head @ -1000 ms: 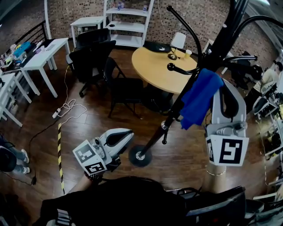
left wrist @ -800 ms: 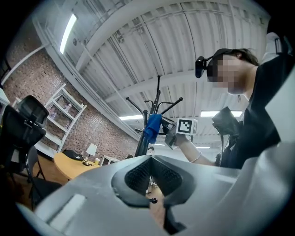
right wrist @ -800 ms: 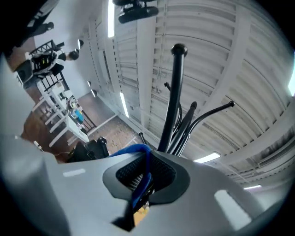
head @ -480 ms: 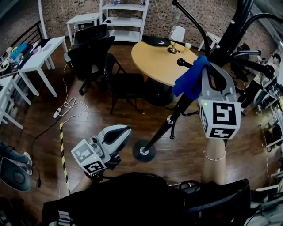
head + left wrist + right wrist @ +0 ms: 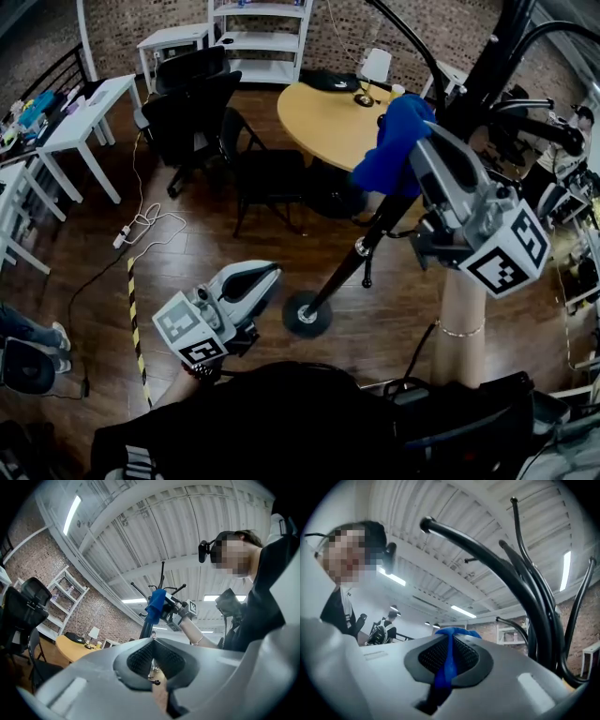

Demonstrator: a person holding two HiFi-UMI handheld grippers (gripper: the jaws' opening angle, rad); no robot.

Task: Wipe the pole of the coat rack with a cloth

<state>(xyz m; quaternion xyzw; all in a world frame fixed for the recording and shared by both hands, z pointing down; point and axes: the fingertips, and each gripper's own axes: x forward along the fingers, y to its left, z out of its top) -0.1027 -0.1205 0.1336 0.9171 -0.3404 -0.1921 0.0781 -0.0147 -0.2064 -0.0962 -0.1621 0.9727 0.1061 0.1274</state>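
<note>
The black coat rack pole rises slanting from its round base toward the upper right. My right gripper is shut on a blue cloth, which is pressed against the pole's upper part, just under the hooks. In the right gripper view the cloth is pinched between the pads, with the curved hook arms close on the right. My left gripper hangs low, left of the base, shut and empty. The left gripper view looks up past its shut jaws at the cloth and pole.
A round wooden table with a lamp stands behind the rack. Black chairs are to its left. White tables and a white shelf line the far side. A cable and striped floor tape lie at left.
My right gripper has carried the cloth up the pole and across to its left side, turning its marker cube down to the right. The left gripper has hardly moved.
</note>
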